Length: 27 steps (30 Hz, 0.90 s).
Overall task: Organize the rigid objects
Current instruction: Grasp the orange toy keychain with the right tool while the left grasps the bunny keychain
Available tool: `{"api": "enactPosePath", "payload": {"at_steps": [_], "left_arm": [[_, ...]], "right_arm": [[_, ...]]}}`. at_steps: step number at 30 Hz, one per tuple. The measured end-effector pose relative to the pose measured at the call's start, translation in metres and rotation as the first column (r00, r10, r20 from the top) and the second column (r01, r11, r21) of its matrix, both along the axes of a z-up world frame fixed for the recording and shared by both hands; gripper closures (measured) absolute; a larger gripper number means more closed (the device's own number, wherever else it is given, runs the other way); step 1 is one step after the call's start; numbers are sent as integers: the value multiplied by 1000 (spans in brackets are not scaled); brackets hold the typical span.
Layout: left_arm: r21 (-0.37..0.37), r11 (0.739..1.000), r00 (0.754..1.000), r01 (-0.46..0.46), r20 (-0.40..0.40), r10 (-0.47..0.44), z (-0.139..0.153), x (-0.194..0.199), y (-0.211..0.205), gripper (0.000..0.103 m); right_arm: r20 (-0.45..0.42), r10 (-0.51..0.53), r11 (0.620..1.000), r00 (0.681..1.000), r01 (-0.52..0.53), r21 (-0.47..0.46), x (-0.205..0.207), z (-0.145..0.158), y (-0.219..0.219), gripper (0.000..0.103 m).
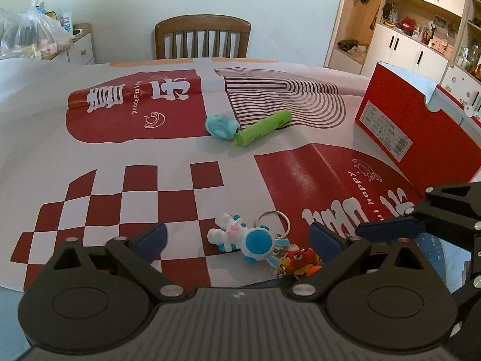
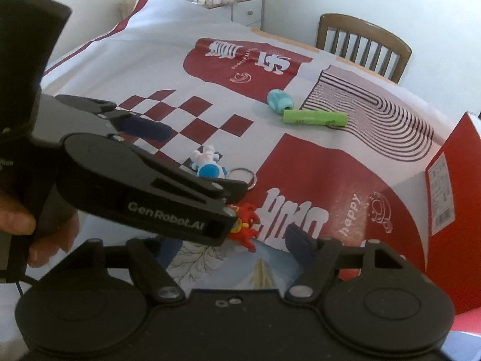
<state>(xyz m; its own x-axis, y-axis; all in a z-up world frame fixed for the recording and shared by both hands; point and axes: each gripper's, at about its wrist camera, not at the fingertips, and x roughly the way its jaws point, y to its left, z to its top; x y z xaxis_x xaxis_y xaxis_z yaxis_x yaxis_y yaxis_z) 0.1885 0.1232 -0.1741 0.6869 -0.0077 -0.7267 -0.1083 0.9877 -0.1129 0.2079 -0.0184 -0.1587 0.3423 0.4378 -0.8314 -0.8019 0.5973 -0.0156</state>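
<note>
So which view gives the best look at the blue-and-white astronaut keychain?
The left wrist view: the astronaut keychain lies whole and unobstructed between the open fingers of the left gripper. In the right wrist view it looks smaller, its near edge cut off by the left gripper's body.

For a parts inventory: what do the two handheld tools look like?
Both tools, left tool and right tool, are matte black plastic with round pivot discs, silver screws and dark blue finger pads. The left one carries white "GenRobot.AI" lettering, a black handle and a thin black cable.
</note>
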Motion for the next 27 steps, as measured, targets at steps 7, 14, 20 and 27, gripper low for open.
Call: {"api": "enactPosePath", "payload": {"at_steps": [7, 14, 20, 27], "left_arm": [[2, 1000, 1000, 5, -7, -5, -4, 2, -1, 19], [40, 999, 1000, 10, 0, -10, -6, 1, -5, 27], [39, 999, 1000, 2, 5, -2, -4, 1, -2, 43], [0, 1000, 1000, -10, -1, 10, -3, 2, 4, 43]], "right_arm": [[-30, -8, 1000, 1000, 8, 0, 3, -7, 6, 43], [-31, -2, 1000, 1000, 2, -5, 3, -11, 10, 47], [-13, -9, 1000, 1000, 9, -6, 5, -9, 10, 65], [-5, -15, 1000, 1000, 15, -4, 4, -7, 7, 69]]}}
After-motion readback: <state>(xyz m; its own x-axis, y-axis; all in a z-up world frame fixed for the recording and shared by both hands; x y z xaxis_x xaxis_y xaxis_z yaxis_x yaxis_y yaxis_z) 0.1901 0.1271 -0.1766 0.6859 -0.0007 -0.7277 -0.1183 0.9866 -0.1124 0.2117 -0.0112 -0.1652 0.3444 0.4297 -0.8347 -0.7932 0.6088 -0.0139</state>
